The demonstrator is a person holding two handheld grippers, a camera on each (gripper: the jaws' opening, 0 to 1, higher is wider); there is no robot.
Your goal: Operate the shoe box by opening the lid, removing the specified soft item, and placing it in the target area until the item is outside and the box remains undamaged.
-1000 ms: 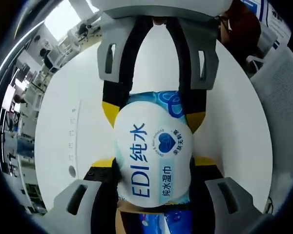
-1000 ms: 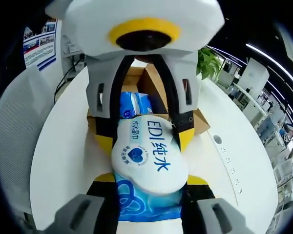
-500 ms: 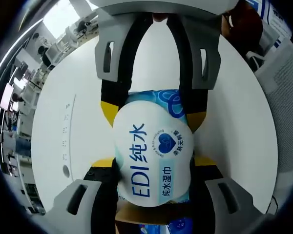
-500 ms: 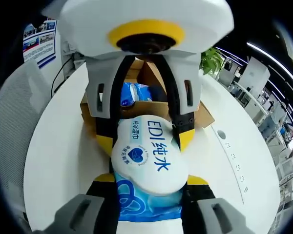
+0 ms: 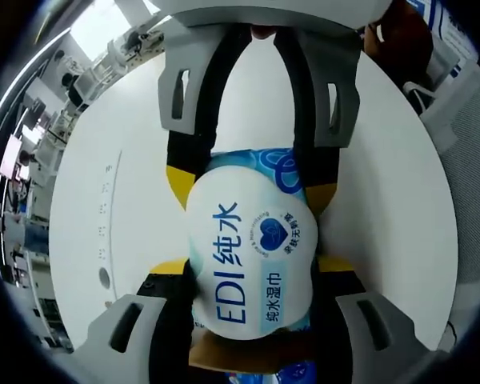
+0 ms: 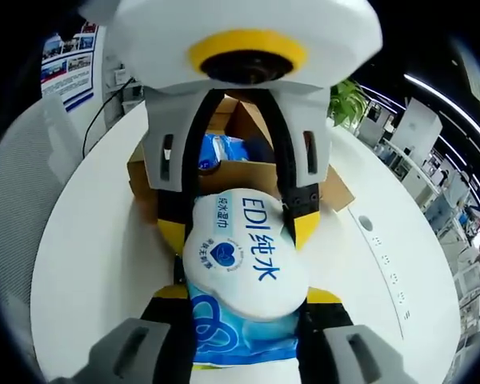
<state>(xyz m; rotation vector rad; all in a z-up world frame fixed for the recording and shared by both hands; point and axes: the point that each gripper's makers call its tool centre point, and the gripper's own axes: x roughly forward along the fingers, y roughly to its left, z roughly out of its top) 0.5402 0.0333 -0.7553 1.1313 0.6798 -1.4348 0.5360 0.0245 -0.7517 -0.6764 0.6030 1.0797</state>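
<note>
The right gripper (image 6: 246, 294) and left gripper (image 5: 252, 266) are each clamping opposite ends of the wet-wipes pack (image 6: 244, 258), holding it above the white table (image 6: 96, 264). Beyond the right gripper, the open cardboard shoe box (image 6: 224, 172) is holding another blue pack (image 6: 222, 152).

I saw the left gripper (image 5: 250, 268) and the right gripper (image 6: 244, 292) facing each other, jaws of both closed on the same wet wipes pack (image 5: 252, 248) from its opposite ends, tips nearly meeting.
</note>
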